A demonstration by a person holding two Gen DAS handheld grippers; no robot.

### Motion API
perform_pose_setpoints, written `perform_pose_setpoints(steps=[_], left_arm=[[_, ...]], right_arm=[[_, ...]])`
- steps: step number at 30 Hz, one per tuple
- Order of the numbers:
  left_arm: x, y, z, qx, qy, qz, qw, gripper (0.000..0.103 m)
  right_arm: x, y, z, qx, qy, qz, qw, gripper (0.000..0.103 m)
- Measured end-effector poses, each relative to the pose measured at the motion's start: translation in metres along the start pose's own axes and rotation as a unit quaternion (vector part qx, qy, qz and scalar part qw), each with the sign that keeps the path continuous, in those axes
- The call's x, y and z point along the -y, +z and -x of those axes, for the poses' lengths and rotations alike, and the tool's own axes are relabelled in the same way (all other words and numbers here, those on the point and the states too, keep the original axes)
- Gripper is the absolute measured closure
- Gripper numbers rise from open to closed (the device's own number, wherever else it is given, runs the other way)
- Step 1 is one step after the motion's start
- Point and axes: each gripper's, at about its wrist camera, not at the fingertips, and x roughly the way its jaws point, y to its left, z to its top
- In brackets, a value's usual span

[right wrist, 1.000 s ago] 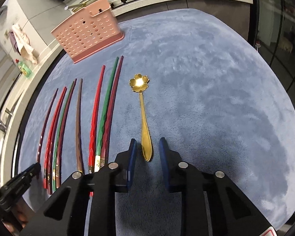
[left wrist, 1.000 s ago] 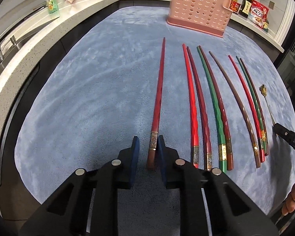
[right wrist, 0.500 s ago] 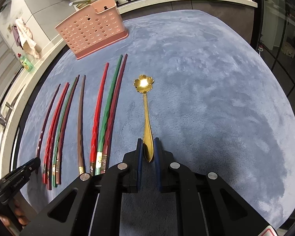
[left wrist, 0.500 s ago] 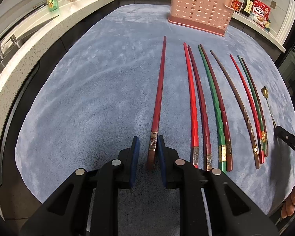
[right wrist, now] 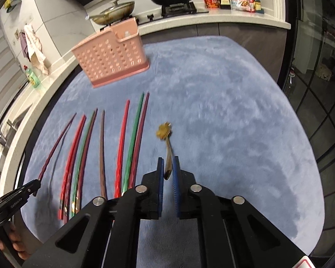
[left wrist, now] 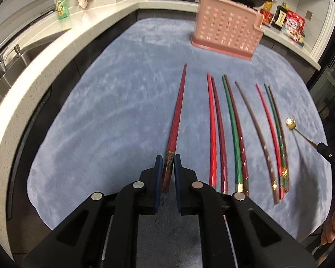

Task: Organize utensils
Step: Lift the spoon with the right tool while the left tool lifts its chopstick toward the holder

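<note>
black plastic left gripper (left wrist: 168, 165), right gripper (right wrist: 167, 167); blue fingers (left wrist: 158, 169); silver round screws.

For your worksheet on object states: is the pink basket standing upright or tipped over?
Upright. The pink basket stands on its flat base on the blue mat, its open top facing up. Whether it holds anything cannot be told.

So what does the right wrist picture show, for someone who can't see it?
The right gripper is shut on a gold spoon, lifting it above a blue mat. Chopsticks lie in a row beside it, with a pink basket behind.
</note>
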Motion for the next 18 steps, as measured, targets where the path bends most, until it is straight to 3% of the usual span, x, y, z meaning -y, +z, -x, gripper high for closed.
perform_pose_setpoints(steps=[13,15,18], left_arm=[[-0.005,0.046,0.037,0.06,-0.012,0.008,0.9981,0.094],[-0.005,0.059,0.043,0.074,-0.007,0.006,0.9972,0.103],[-0.007,0.079,0.05,0.094,-0.005,0.003,0.9956,0.103]], right_arm=[[-0.002,0.043,0.016,0.05,-0.004,0.004,0.999,0.101],[-0.003,0.052,0.018,0.058,-0.003,0.007,0.998,0.101],[-0.007,0.063,0.022,0.069,0.0,0.011,0.998,0.101]])
